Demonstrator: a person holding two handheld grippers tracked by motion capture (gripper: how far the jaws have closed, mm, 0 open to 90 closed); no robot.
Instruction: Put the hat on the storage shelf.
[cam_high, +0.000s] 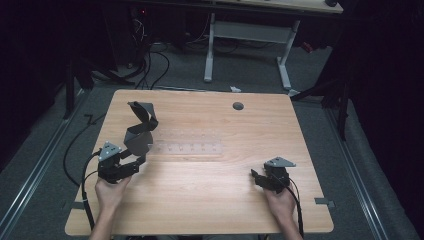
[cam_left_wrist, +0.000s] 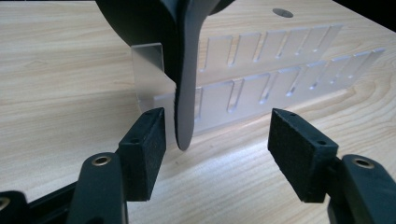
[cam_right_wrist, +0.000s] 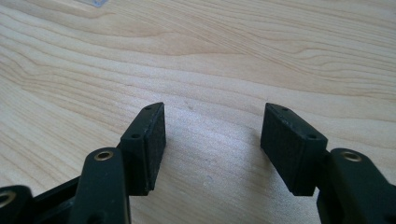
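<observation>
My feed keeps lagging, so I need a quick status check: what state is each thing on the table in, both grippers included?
Left gripper: open, the strap's end hanging between its jaws, close to one pad, not clamped.
Right gripper: open, holding nothing, over bare wood.
Dark strap: curled and twisted, standing up at the rack's left end.
Clear plastic rack: lying on the table, its slots look empty.
Table: bare in front of the right gripper.

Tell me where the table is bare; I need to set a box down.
Bare wood lies between the clear slotted rack and the right gripper, and beyond the rack toward the table hole. It's crowded around the dark strap by the left gripper.
</observation>
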